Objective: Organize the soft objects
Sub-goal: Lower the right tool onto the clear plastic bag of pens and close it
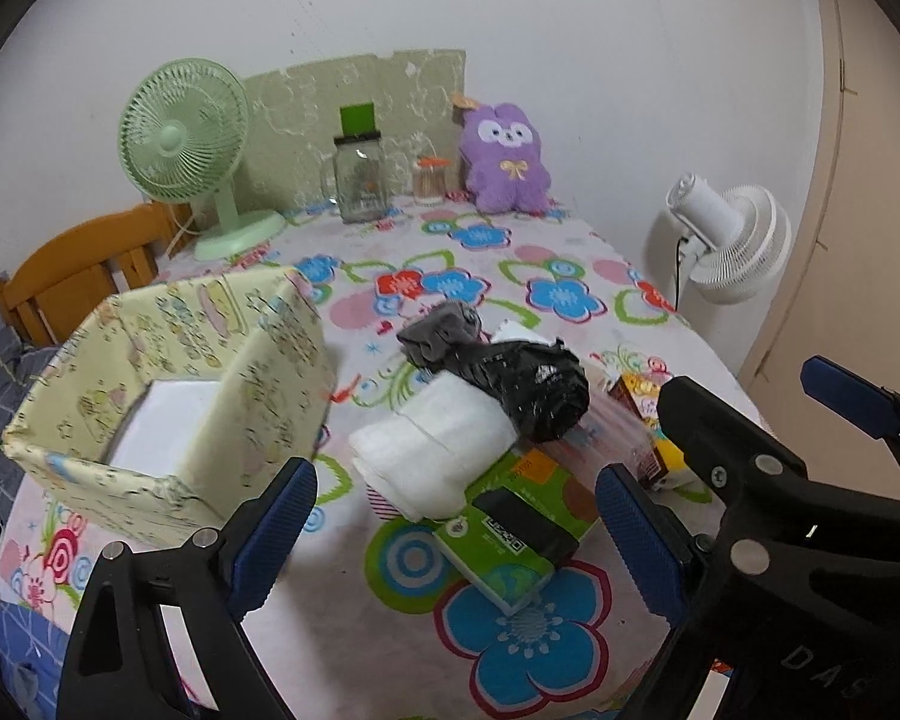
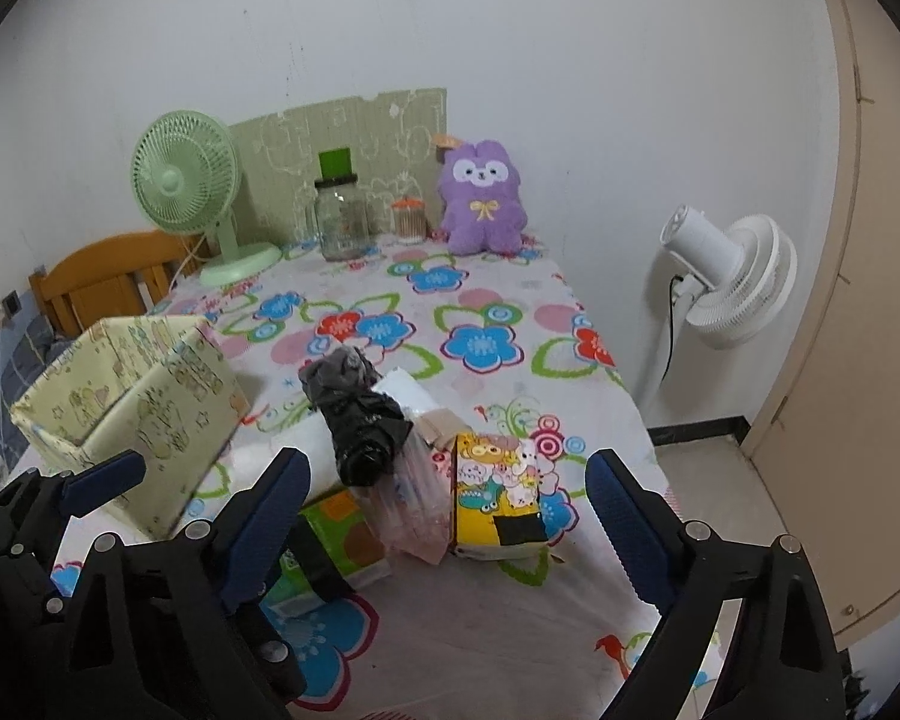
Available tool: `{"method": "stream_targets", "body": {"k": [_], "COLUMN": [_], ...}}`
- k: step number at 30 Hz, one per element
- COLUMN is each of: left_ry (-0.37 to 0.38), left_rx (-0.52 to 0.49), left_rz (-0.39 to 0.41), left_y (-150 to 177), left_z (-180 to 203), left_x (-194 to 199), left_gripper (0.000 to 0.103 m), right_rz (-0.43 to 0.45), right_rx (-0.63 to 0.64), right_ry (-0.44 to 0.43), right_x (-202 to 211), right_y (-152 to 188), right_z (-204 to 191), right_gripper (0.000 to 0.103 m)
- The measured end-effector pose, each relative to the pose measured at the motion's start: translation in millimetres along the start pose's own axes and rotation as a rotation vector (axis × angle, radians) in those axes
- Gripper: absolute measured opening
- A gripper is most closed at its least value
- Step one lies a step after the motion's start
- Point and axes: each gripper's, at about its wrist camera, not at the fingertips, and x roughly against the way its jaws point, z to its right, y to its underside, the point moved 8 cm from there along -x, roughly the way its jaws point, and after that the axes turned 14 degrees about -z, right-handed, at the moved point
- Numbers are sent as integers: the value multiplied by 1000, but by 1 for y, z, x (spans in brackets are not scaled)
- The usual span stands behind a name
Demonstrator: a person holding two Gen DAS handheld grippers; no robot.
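Seen from the left wrist, the left gripper (image 1: 456, 531) hangs with jaws spread and empty above a pile on the flowered table (image 1: 570, 648): a folded white towel (image 1: 435, 444) leans on a green tissue pack (image 1: 510, 528), with a black bag (image 1: 522, 381) on top and the yellow box (image 1: 168, 396) just beside. The towel looks light and floppy; pinching its thick folded middle seems safest.

From the right wrist, the right gripper (image 2: 450, 510), also released, faces a yellow tissue pack (image 2: 495, 495), squashy, best gripped across its sides.
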Motion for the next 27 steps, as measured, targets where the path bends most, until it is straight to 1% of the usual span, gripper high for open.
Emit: {"method": "stream_targets", "body": {"k": [10, 21, 22, 25, 27], "left_ry": [19, 46, 46, 58, 56], "left_rx": [-19, -53, -54, -66, -71], "left_rz": [-79, -124, -122, -123, -124], "left_y": [7, 19, 19, 20, 21], "left_z": [4, 15, 16, 20, 21], "left_x": [-35, -55, -56, -56, -57], "left_gripper": [95, 94, 94, 87, 87], "right_rz": [-79, -156, -160, -165, -167], "right_rx": [11, 35, 35, 37, 46], "right_ry": [-7, -5, -7, -9, -5], "right_x": [-37, -65, -66, -69, -71], "right_y": [8, 20, 20, 21, 20], "right_z": [0, -3, -3, -4, -4], "right_gripper": [91, 87, 87, 87, 85]}}
